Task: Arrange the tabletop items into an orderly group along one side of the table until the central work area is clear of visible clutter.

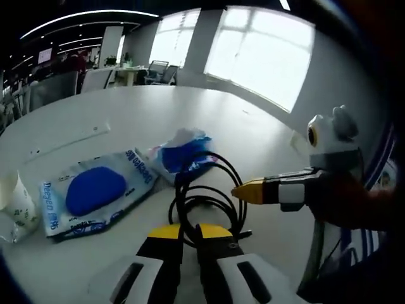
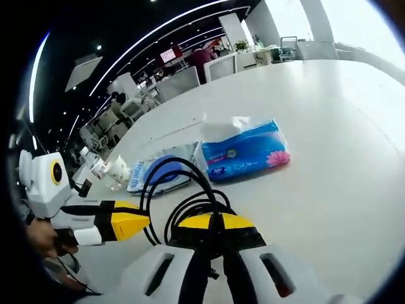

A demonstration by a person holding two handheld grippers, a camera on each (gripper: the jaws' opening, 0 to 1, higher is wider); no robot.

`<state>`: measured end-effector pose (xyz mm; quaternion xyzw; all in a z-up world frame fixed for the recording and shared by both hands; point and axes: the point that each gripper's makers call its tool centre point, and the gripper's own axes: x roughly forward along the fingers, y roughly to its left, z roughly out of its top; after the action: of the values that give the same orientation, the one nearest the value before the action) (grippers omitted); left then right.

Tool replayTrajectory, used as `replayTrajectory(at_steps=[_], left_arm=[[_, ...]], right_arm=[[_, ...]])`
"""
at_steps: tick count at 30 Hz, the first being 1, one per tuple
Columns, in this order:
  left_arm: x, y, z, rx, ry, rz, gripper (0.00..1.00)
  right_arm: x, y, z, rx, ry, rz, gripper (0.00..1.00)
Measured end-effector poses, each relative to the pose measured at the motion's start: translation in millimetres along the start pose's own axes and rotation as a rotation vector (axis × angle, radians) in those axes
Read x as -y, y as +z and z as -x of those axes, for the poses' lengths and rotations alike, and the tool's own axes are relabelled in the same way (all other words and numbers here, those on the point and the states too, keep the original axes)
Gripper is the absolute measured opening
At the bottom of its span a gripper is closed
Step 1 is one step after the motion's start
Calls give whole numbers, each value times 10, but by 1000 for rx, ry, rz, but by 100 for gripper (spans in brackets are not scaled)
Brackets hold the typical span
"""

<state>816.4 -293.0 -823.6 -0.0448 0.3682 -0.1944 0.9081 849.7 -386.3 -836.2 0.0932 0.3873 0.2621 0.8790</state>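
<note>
We see a broad, smooth white counter (image 1: 190, 107) with a rounded edge. On it lies a flat, soft plastic wipes pack (image 1: 95, 193), white with a blue oval lid, and just beside it a puffy blue tissue pack (image 2: 243, 152) with white tissue sticking out of its top. A loose coil of black cable (image 1: 205, 190) sits in front of both packs, its loops arching up off the surface. A small crumpled white cup (image 1: 16, 206) stands at the wipes pack's far end.

In the left gripper view our left gripper (image 1: 190, 234) has its yellow-tipped jaws narrow, pinching a strand of the cable. In the right gripper view our right gripper (image 2: 212, 223) is likewise nearly closed, its tips clamped on the cable loops. Each gripper's yellow tip reaches into the other's view.
</note>
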Motion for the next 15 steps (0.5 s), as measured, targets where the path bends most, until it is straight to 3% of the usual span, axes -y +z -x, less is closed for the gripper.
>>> replayTrajectory(at_steps=[4, 15], left_arm=[[-29, -114, -35, -23, 6, 2, 5], [-142, -209, -174, -50, 31, 5, 7]], right_arm=[[8, -93, -30, -16, -1, 29, 0], [23, -169, -208, -24, -32, 196, 3]])
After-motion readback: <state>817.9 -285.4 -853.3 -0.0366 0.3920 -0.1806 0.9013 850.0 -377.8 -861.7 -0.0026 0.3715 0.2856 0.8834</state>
